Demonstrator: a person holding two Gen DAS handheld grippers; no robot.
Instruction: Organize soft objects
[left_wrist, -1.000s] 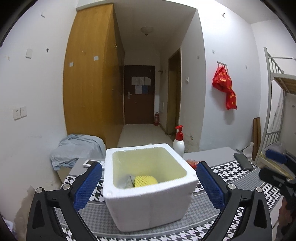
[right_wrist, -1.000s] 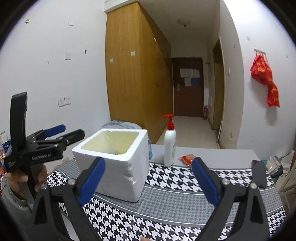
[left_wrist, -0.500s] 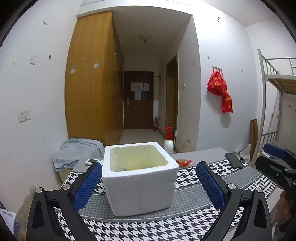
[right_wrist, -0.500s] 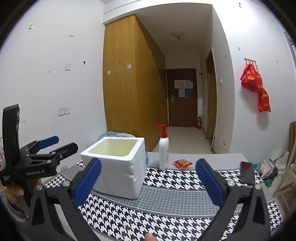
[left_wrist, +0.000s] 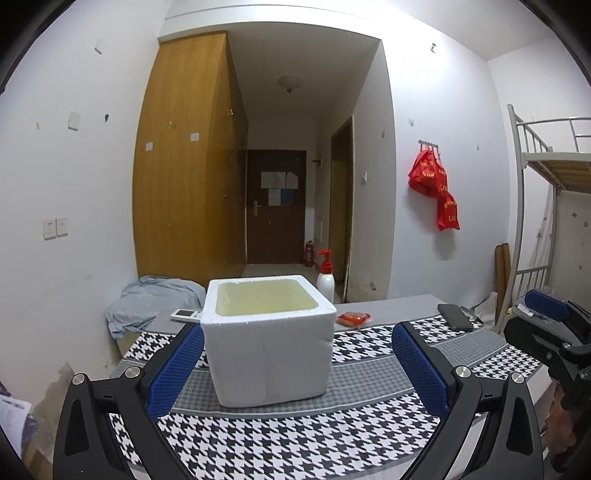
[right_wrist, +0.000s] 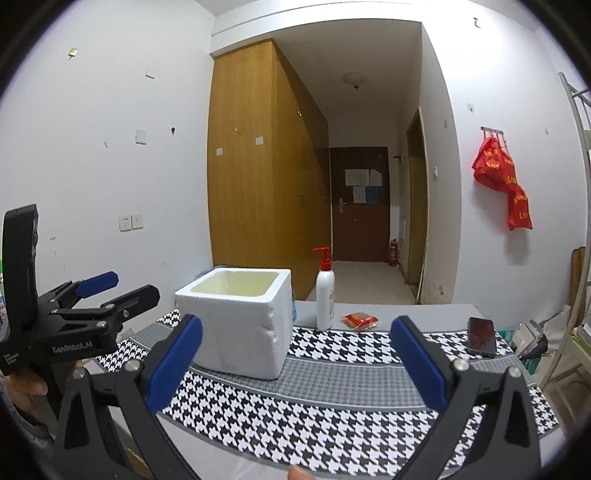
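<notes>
Foam box (left_wrist: 271, 336) on tablecloth (left_wrist: 295, 435); pump bottle (left_wrist: 325, 278) behind, phone (left_wrist: 455, 316) right.

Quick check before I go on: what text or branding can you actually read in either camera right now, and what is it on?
"GenRobot.AI": white print on the left gripper body, right wrist view.
Small white print near its rear edge: too small.
Red bags: yellow characters, blurred.
Door papers: unreadable.
Pump bottle label: too small.
</notes>
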